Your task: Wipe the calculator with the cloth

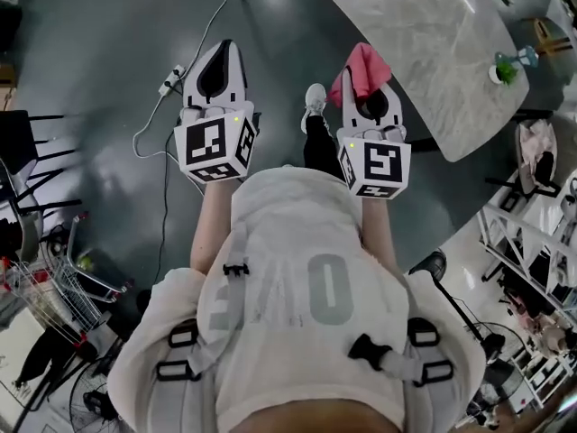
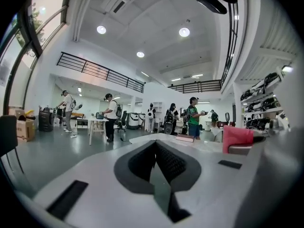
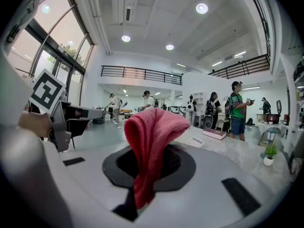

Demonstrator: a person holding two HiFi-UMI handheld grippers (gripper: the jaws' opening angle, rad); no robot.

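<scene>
Overhead, head view: left gripper (image 1: 224,48) and right gripper (image 1: 370,87) side by side mid-frame, counter (image 1: 433,34) upper right. Left gripper view: jaws closed together, nothing between. Right gripper view: jaws clamped on pink cloth (image 3: 152,146), centre frame, folded top flopping right.

Pink-red cloth (image 3: 152,137). Grey marbled table (image 1: 424,34), dark grey floor (image 1: 99,52). Black-and-white square pattern on marker cubes (image 1: 215,147)

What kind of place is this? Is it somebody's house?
Not a house: probably a big workshop or lab hall. It has a railed upper walkway, several people busy around it, and shelves of gear.
</scene>
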